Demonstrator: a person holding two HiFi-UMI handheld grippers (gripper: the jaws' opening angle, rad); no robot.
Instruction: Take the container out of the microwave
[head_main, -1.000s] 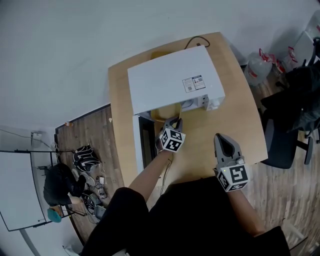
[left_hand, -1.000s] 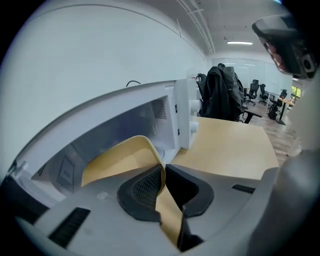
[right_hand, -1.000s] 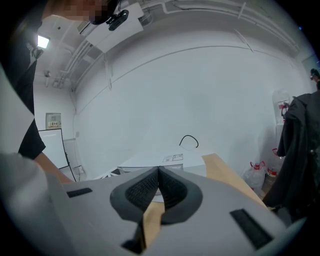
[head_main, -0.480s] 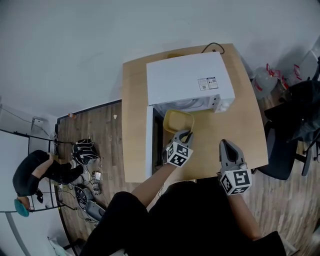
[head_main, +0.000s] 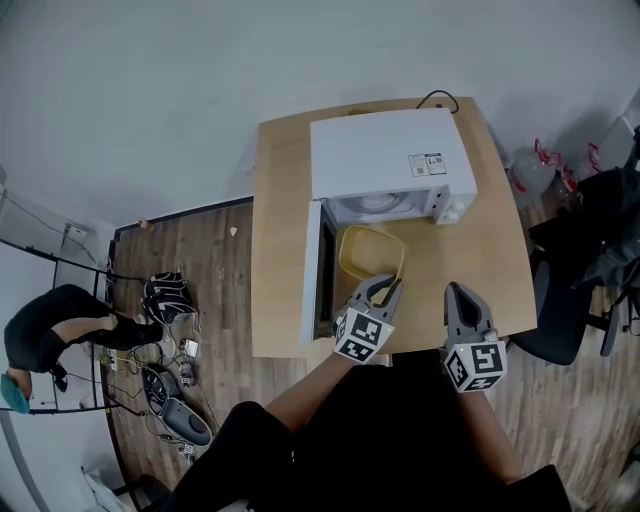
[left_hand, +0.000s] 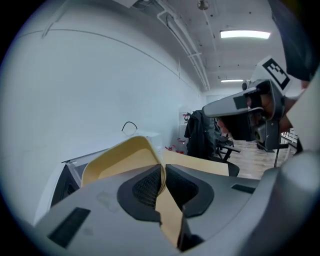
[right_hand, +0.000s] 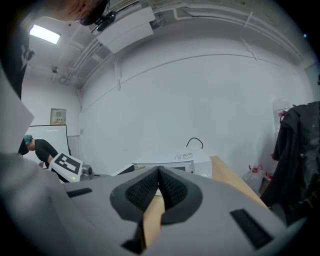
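Container: the yellow container (head_main: 366, 250) is out of the microwave (head_main: 390, 152), over the table (head_main: 497, 252) at the oven mouth's 6 o'clock.
Left: the left gripper (head_main: 386, 290) has its jaws clamped on the container's near rim, at the container's 6 o'clock. Solid bite!
Right: the right gripper (head_main: 460, 295) has its jaws pressed together with nothing between them, at 3 o'clock from the left gripper.
Door: the microwave door (head_main: 318, 270) is open, at the container's 9 o'clock.

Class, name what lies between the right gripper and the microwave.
Only bare table lies between the right gripper and the microwave, in the head view; the container, gripped by the left gripper, is left of that stretch.
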